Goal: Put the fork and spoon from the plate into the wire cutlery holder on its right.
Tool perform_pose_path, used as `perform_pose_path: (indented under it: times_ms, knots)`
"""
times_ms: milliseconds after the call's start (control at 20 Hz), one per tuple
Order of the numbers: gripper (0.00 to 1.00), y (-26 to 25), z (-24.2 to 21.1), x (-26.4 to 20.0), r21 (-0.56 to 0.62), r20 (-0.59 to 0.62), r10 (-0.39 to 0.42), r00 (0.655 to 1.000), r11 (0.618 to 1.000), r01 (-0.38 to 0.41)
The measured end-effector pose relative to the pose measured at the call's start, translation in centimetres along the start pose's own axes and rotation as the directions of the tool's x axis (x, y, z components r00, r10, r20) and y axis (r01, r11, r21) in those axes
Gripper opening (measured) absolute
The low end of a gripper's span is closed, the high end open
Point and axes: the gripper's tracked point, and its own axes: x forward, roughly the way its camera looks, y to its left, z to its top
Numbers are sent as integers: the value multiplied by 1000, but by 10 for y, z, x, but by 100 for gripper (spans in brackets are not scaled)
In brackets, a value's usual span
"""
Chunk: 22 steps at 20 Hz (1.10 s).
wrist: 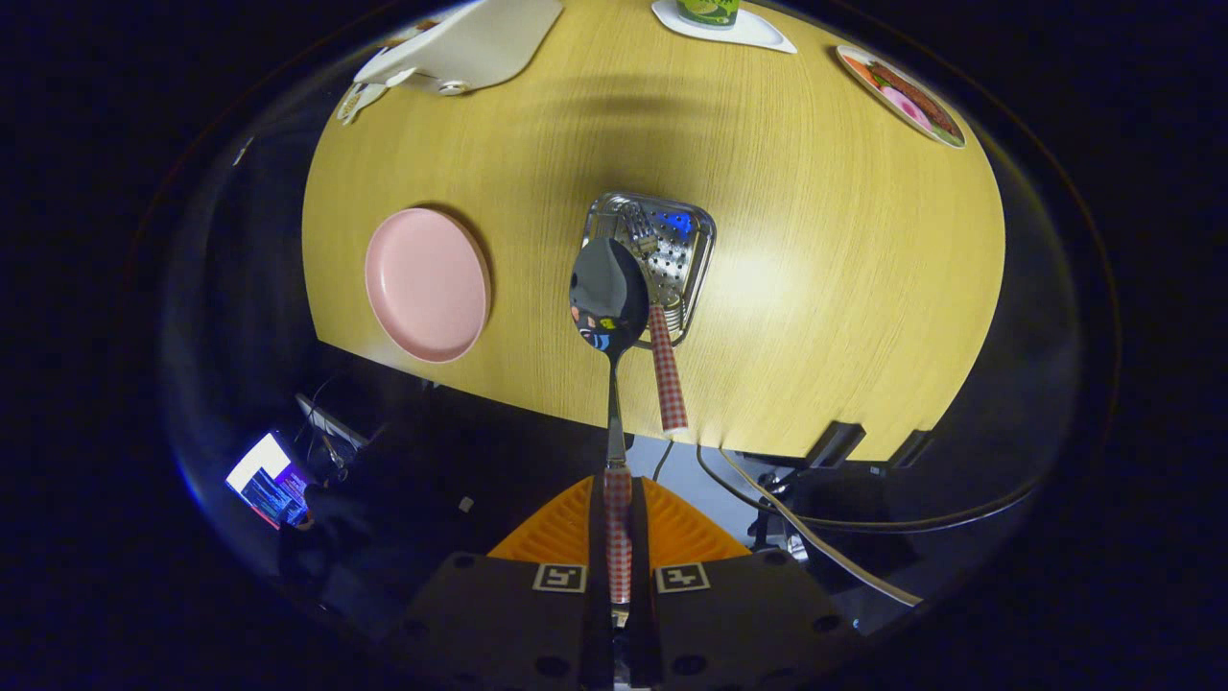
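One fork (662, 317) inside holder (696, 251), gripper (619, 537) clamping spoon (608, 293)

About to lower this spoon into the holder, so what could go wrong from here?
The gripper is shut on the spoon far back on its handle, so the bowl could swing or slip.

The fork already leans out of the holder right beside the spoon; a bump could tip it out.

The holder sits near the table edge, so a miss could drop the spoon off it.

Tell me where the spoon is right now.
In the gripper view the spoon is clamped by its handle between the gripper fingers, bowl above the wire cutlery holder, beside the fork.
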Motion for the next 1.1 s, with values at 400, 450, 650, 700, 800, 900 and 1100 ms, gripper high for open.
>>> perform_pose_path:
  times_ms: [400, 450, 650, 700, 800, 900, 1100]
  knots:
    - [12, -3, 30, 12, 33, -190, -53, 980, 998, 61]
    - [12, -2, 33, 14, 40, -198, -56, 979, 997, 65]
    - [12, -5, 46, 18, 52, -226, -63, 972, 996, 77]
    - [12, -5, 48, 20, 53, -229, -61, 971, 996, 75]
    - [13, -4, 51, 26, 54, -234, -59, 970, 996, 74]
    - [14, -3, 51, 31, 57, -240, -56, 969, 996, 72]
    - [16, -3, 60, 40, 75, -214, -50, 976, 995, 67]
